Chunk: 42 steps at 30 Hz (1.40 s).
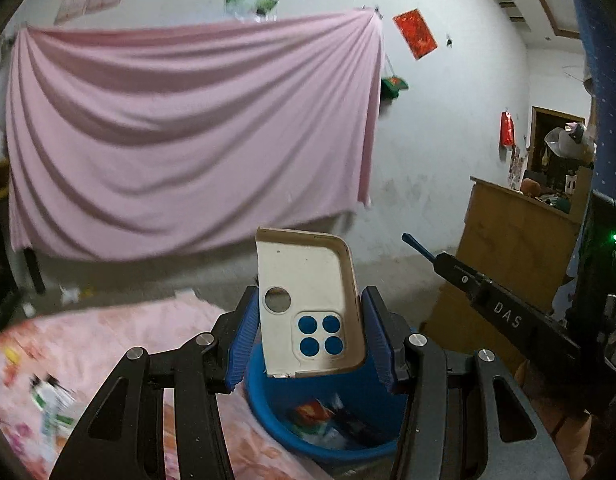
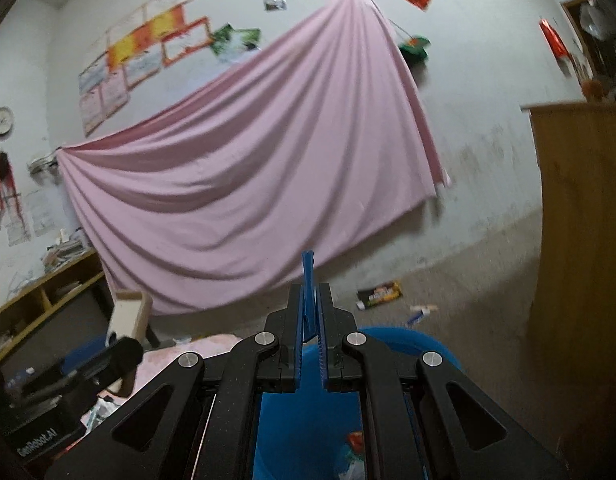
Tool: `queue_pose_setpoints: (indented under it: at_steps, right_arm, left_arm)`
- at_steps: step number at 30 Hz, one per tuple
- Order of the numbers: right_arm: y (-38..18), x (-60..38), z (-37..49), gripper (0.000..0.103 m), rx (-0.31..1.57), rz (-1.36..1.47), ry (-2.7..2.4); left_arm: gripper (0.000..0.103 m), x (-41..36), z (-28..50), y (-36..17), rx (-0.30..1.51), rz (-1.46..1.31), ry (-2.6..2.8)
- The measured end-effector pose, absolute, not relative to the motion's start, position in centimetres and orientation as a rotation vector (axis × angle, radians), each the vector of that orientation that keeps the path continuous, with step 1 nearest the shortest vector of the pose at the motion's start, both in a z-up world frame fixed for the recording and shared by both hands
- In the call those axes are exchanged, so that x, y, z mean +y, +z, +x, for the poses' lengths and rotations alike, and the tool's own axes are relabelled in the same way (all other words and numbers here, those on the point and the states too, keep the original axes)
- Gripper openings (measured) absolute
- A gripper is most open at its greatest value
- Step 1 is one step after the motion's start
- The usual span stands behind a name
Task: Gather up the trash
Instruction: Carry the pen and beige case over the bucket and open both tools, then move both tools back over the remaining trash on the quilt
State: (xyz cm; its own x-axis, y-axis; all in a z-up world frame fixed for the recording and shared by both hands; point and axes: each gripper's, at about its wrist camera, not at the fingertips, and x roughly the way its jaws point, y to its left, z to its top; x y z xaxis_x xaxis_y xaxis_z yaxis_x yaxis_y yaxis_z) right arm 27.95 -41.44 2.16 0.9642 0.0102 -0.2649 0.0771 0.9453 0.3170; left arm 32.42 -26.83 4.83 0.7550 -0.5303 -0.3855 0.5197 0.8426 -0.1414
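Our left gripper (image 1: pixel 308 332) pinches a cream phone case (image 1: pixel 309 304) upright above the blue basin (image 1: pixel 276 412); only its view shows the wrappers (image 1: pixel 313 410) inside clearly. Our right gripper (image 2: pixel 308 320) has its jaws pressed together, empty. Its view alone shows a dark wrapper (image 2: pixel 379 294) on the concrete floor (image 2: pixel 467 300). A pink sheet (image 2: pixel 248 168) drapes the wall.

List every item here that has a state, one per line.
Left tool: shut on the phone case.
Beige phone case with blue camera dots: held upright above the bucket.
Right tool: shut, empty.
Round blue plastic bucket: open, trash inside.
Pink sheet: hanging, draped.
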Motion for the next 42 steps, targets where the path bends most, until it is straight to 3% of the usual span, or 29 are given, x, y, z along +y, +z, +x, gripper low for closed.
queue_pose_setpoints:
  at_steps: [12, 31, 32, 35, 40, 42]
  right_arm:
    - [0.2, -43.5, 29.9, 0.006, 0.405, 0.424, -0.016]
    - [1.2, -41.9, 29.7, 0.007, 0.378, 0.373, 0.009]
    - [1.3, -41.6, 29.8, 0.01, 0.377, 0.368, 0.014]
    - [1.5, -40.6, 30.0, 0.041, 0.366, 0.355, 0.035]
    - [2.2, -38.3, 30.1, 0.054, 0.332, 0.326, 0.067]
    - [2.5, -37.3, 30.1, 0.076, 0.311, 0.316, 0.086]
  left_arm:
    - [0.046, -27.5, 35.2, 4.2, 0.575, -0.098, -0.574]
    - [0.048, -23.9, 33.8, 5.0, 0.533, -0.099, -0.492]
    - [0.048, -23.3, 33.6, 5.2, 0.525, -0.098, -0.481]
    - [0.049, -21.4, 33.0, 5.8, 0.498, -0.099, -0.443]
    - [0.063, -17.1, 31.7, 6.6, 0.439, -0.122, -0.361]
    - [0.071, -15.5, 31.2, 6.7, 0.417, -0.13, -0.325]
